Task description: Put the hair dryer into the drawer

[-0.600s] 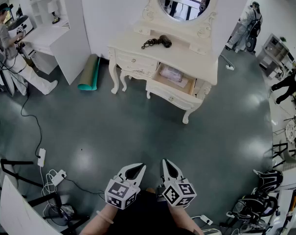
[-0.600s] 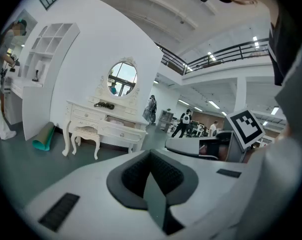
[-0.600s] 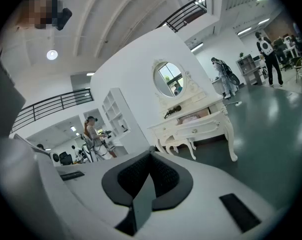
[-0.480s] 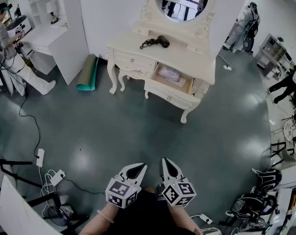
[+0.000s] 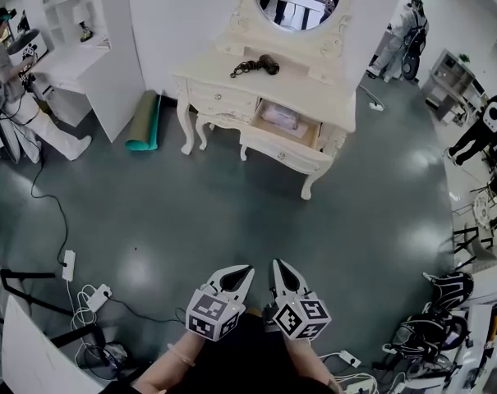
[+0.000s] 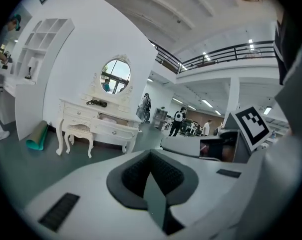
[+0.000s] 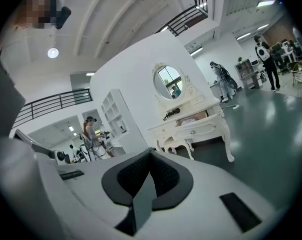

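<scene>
Head view: the dryer (image 5: 264,65) lies near the desk's (image 5: 322,97) back edge, its cord coiled at its left. The drawer (image 5: 283,128) at the front edge stands open. The left gripper (image 5: 245,271) and right gripper (image 5: 278,267) are well apart from both.

Left gripper view: jaws pressed together, nothing between them.

Right gripper view: likewise closed and empty.

Best to walk up first, part one gripper's jaws, take the dryer's handle and mind the cord.

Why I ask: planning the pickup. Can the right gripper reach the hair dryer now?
Likely not: the right gripper, shut, is a stretch of floor away from the hair dryer on the dressing table.
</scene>
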{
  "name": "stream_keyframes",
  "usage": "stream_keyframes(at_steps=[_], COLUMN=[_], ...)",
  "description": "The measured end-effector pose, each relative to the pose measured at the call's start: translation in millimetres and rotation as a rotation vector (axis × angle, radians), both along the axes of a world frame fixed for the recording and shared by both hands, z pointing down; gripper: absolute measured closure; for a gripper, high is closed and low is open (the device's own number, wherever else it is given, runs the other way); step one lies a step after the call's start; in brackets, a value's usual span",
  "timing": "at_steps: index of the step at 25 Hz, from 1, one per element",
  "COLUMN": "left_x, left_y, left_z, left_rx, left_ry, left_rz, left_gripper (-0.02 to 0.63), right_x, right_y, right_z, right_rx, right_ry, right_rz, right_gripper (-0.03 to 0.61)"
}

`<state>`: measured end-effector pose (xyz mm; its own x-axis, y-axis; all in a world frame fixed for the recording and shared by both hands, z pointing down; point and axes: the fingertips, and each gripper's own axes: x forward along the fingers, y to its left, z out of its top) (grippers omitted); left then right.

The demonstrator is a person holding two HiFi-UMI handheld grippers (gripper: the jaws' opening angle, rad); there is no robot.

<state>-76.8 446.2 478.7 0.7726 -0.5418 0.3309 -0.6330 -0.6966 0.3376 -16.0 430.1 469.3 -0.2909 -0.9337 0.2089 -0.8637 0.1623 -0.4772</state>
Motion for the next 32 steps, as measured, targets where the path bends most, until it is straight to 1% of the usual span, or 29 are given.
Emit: stream_keyframes(at_steps=[7, 14, 18, 20, 24, 27, 32], left_x=[-10, -15, -13, -11, -3, 7, 22], left_y=[-1, -1, -7, -15, -36, -56, -97], left_z=[-6, 2, 8, 8, 6, 7, 14], left_rx=[0.003, -0.006, -0.018, -0.014, -0.023, -0.023, -0.038], left_ry=[0.049, 0.013, 0.016, 0.020, 0.029, 0.031, 0.021], left_rz=[-0.001, 0.015, 0.019, 0.016, 0.015, 0.023, 0.010], left_gripper=[0.614, 0.614, 0.614, 0.614, 0.614, 0.614, 0.614], right_x=[-6, -5, -2, -1, 4, 11, 36], right_y=[-1, 1, -7, -15, -38, -56, -99], right_z=[-6, -4, -8, -8, -9, -7, -4], right_rx=[0.051, 0.060, 0.090, 0.099, 0.101, 0.104, 0.093], right_ry=[-0.014, -0.028, 0.005, 0.011, -0.012, 0.005, 0.011], right_rz=[0.030, 0.052, 0.051, 0.043, 0.042, 0.025, 0.041], right_gripper=[0.552, 0.552, 0.552, 0.552, 0.552, 0.552, 0.552])
